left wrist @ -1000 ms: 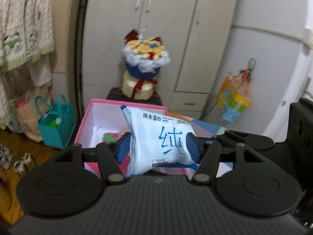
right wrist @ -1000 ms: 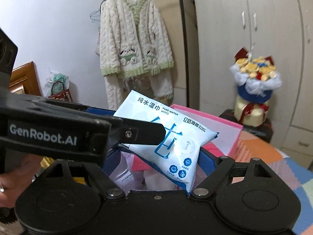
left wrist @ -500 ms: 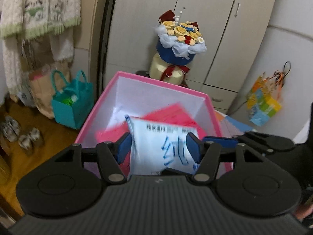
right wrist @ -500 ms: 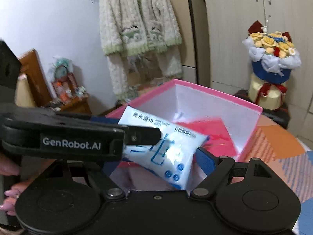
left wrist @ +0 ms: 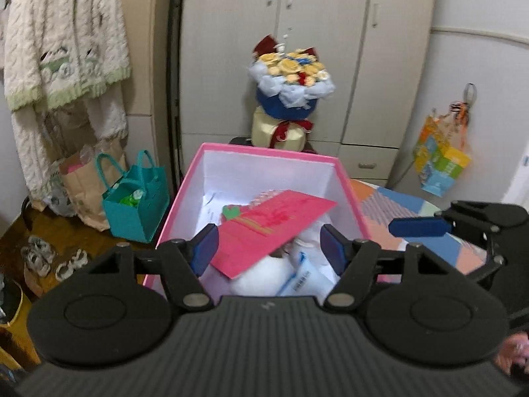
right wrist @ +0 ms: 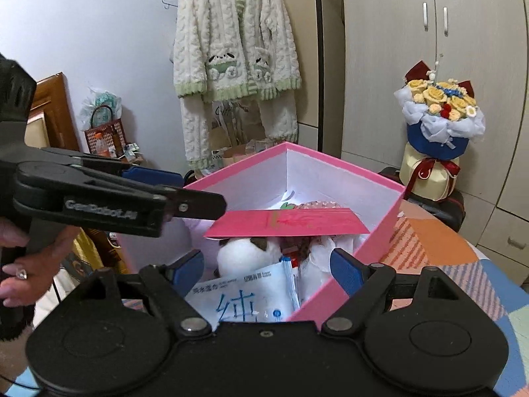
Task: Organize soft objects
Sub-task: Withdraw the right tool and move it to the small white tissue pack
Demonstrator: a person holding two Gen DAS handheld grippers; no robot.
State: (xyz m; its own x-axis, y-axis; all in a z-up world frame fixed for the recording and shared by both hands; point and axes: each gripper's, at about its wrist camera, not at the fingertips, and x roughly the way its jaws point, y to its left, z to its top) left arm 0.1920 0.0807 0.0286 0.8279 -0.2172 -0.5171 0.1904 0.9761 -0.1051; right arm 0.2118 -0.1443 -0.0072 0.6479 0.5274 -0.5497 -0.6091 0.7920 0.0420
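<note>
**Kid:** Left wrist view first. What do you see there?

**Me:** My left gripper [left wrist: 269,248] is over the pink box [left wrist: 264,150]. Its jaws have just been opening, and nothing is between them now. They stand apart with a gap.

**Kid:** Where is the pack of wipes?

**Me:** The pack of wipes [right wrist: 246,301] lies inside the box, at the near end, low down. In my left view only a bit of it [left wrist: 302,279] shows, just below and between my blue pads [left wrist: 206,244]. The pads do not touch it.

**Kid:** What is next to it?

**Me:** A white fluffy toy [right wrist: 246,253] sits just behind the pack. A red card [right wrist: 287,223] lies tilted over the toy, and its far end leans toward the box wall.

**Kid:** And your other gripper?

**Me:** My right gripper [right wrist: 266,271] is wide open too, and holds nothing. It is at the near corner of the box. One pad is over the inside and the other is out past the pink wall. The pack lies just under it, between the pads but lower. I cannot tell if the left pad brushes it.

**Kid:** Can you see your hand?

**Me:** Yes, my left hand [right wrist: 20,264] holds the handle at the left edge.
</note>
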